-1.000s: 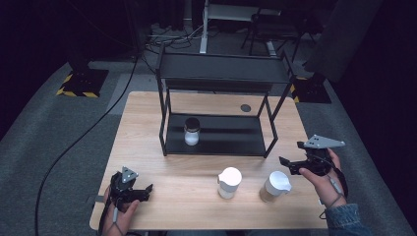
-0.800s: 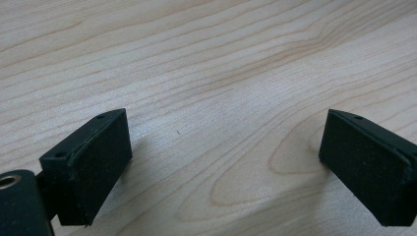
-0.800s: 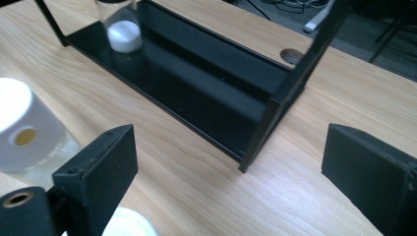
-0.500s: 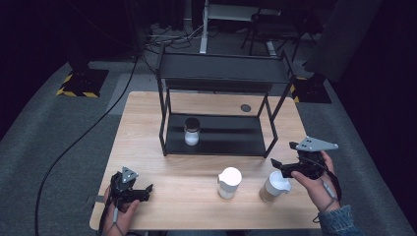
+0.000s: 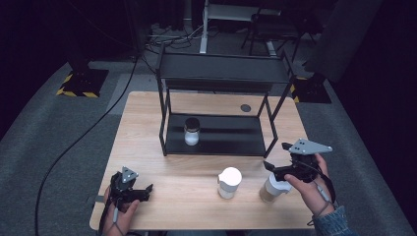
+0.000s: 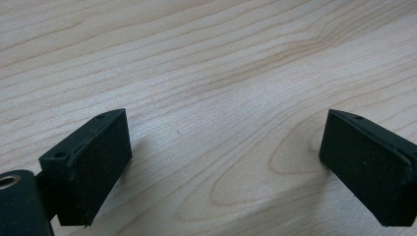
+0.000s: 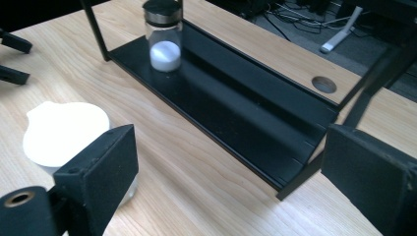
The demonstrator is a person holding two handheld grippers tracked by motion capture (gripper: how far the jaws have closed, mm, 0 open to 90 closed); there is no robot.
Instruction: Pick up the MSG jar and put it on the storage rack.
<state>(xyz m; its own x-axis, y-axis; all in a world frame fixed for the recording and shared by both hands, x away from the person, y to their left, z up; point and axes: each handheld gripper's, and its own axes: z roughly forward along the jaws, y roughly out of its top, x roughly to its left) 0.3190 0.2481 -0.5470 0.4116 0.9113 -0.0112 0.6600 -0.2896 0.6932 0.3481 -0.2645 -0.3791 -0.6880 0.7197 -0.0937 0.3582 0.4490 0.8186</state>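
Observation:
My left gripper (image 5: 146, 190) rests at the table's near left corner, open, with bare wood between its jaws (image 6: 226, 142). My right gripper (image 5: 276, 156) hovers open at the near right, just above a white-lidded jar with tan contents (image 5: 272, 190). A second white-lidded jar (image 5: 229, 182) stands to its left; in the right gripper view this jar (image 7: 64, 132) sits beside the left jaw, not between the jaws of the gripper (image 7: 226, 147). A glass jar with a black lid (image 5: 192, 132) stands on the lower shelf of a black rack (image 5: 223, 73).
The wooden table (image 5: 142, 123) has a round cable hole (image 5: 245, 107) behind the rack. The rack's lower shelf (image 7: 246, 113) stretches to the right of the glass jar (image 7: 163, 37). Dark floor with cables and furniture surrounds the table.
My right gripper has moved left and a little toward the person, coming over the tan-filled jar. The left gripper and the jars have not moved.

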